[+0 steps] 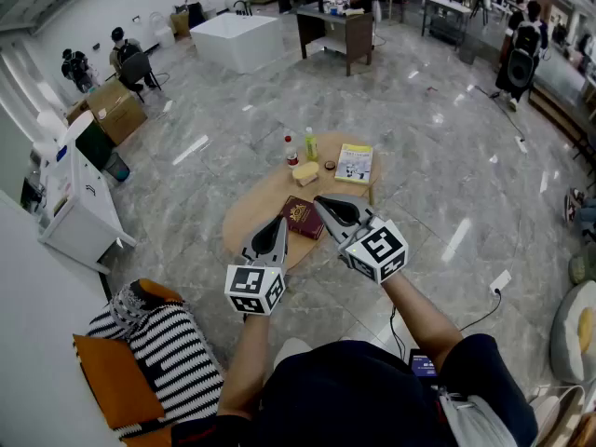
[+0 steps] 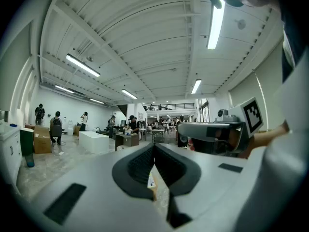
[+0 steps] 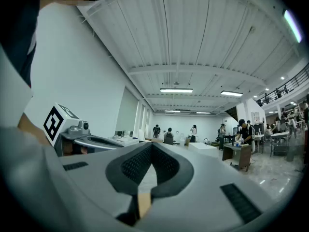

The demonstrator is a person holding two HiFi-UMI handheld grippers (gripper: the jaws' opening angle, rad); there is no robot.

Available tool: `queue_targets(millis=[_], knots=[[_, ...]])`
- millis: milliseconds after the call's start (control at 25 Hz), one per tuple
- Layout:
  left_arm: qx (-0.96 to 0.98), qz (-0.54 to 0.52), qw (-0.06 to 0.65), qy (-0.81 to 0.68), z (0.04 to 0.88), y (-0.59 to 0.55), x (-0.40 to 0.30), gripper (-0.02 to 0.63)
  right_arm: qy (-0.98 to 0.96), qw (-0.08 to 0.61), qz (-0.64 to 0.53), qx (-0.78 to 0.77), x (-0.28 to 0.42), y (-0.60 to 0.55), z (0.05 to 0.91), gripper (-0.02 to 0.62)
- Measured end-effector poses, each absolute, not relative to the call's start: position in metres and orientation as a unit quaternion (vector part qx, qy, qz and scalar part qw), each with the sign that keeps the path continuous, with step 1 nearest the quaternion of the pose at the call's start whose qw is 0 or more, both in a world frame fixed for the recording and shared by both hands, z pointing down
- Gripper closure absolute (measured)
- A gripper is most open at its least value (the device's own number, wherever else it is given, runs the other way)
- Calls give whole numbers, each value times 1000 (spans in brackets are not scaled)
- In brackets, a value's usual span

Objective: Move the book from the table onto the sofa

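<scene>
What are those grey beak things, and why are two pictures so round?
A person holds grey tongs, one in each hand; the checkered cubes are theirs. The head view comes from a camera on the person's head, looking down at the left tongs and right tongs. The round pictures come from cameras riding on each pair, looking along the beak. Both are shut and empty. Below stands a round wooden table with a dark red book, a yellow-and-white book, a red-capped bottle, a green bottle and a yellow block. The orange sofa with a striped cushion is lower left.
</scene>
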State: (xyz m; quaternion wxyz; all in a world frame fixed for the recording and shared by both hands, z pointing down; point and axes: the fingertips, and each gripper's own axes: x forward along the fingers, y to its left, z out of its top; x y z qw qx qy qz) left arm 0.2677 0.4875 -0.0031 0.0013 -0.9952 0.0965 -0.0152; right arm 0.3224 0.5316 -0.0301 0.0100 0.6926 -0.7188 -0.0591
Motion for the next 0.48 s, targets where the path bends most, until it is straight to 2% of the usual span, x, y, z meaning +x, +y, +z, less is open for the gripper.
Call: queue_targets(millis=[280, 480], knots=[[-995, -14, -3, 100, -8, 481, 267, 589, -708, -26, -40, 705, 331, 528, -32, 583], [-994, -15, -13, 103, -3, 476, 265, 589, -713, -18, -32, 701, 331, 521, -24, 583]])
